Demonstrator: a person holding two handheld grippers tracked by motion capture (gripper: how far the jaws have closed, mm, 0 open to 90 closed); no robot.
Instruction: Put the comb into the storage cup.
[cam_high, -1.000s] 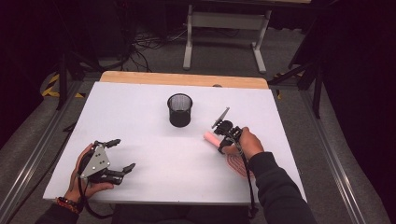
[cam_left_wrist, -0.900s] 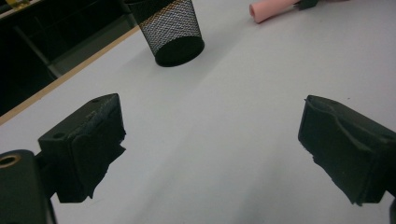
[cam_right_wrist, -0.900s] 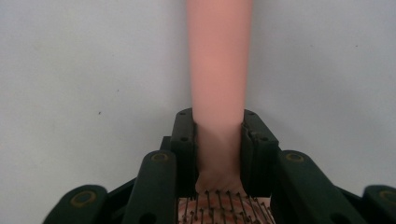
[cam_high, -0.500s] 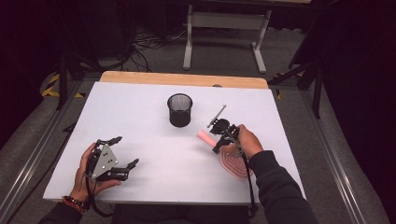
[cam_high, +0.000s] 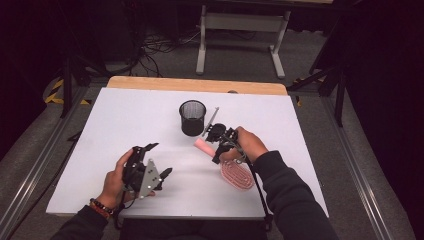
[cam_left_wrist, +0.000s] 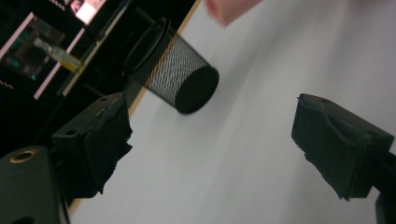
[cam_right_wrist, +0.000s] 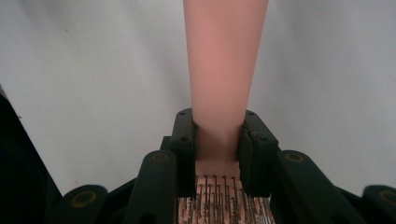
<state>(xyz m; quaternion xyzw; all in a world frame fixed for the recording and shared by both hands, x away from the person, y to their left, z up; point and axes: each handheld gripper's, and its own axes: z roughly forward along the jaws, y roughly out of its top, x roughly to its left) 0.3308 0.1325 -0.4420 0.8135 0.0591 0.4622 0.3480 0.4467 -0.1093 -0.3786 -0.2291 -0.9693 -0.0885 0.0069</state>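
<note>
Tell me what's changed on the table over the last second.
The right gripper, shut on the pink hairbrush, has lifted it and swung its handle toward the mesh cup. The left gripper has slid inward toward the table's middle, its fingers closing slightly with nothing between them. The cup stayed put, and so did the grip on the hairbrush.

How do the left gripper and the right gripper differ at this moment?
The left gripper has wide open jaws with nothing between them; they have just been closing slightly. The right gripper is shut on the pink hairbrush, at its handle. The left is near the table's front edge; the right is beside the mesh cup.
</note>
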